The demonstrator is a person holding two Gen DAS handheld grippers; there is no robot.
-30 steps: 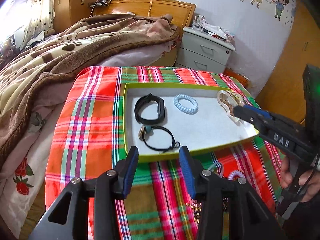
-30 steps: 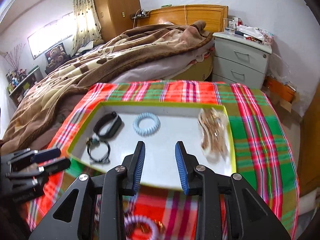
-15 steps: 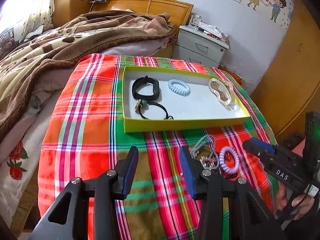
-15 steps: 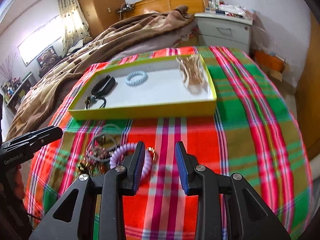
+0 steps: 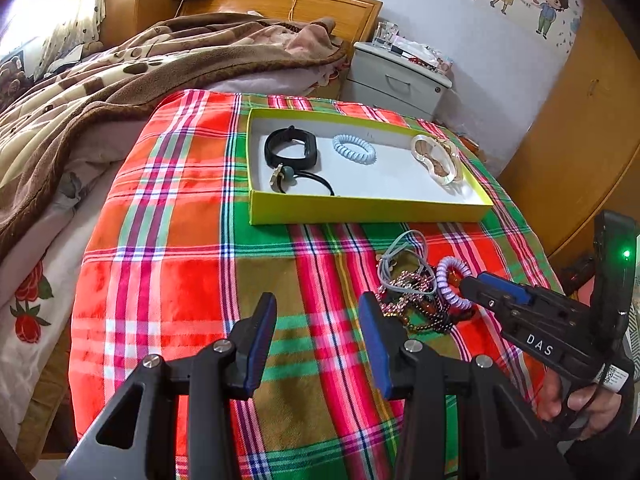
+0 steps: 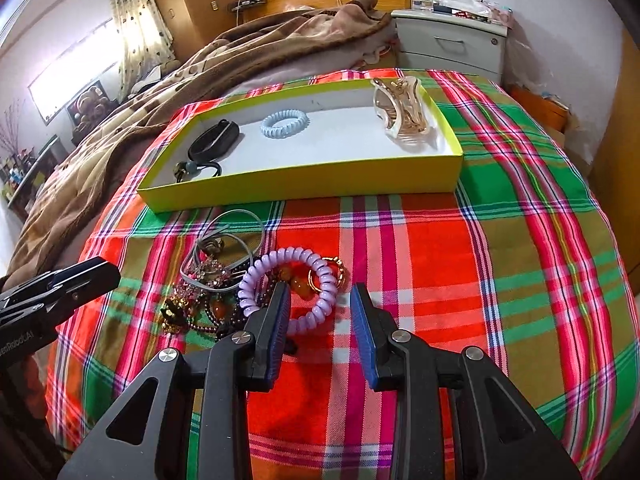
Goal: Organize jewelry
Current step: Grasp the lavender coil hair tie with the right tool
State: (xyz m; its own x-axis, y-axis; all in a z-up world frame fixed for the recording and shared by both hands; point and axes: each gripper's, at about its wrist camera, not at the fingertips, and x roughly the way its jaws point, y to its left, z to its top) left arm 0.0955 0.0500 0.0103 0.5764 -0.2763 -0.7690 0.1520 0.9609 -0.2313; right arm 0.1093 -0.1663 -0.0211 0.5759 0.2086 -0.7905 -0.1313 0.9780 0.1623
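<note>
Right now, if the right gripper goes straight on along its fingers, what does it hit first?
Likely the purple spiral hair tie: its near loop lies between the closing fingers of the right gripper, not yet pinched. Depth is unclear; the plaid cloth lies just beneath.

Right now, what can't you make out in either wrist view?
- Tangled pile: both views, the pieces overlap; cannot count or separate them.
- Purple coil tie: right wrist view, near arc hidden behind the right gripper, whose jaws are closing; contact unclear.
- Black cord bracelet: left wrist view, its near loop is cut off by the yellow box wall.
</note>
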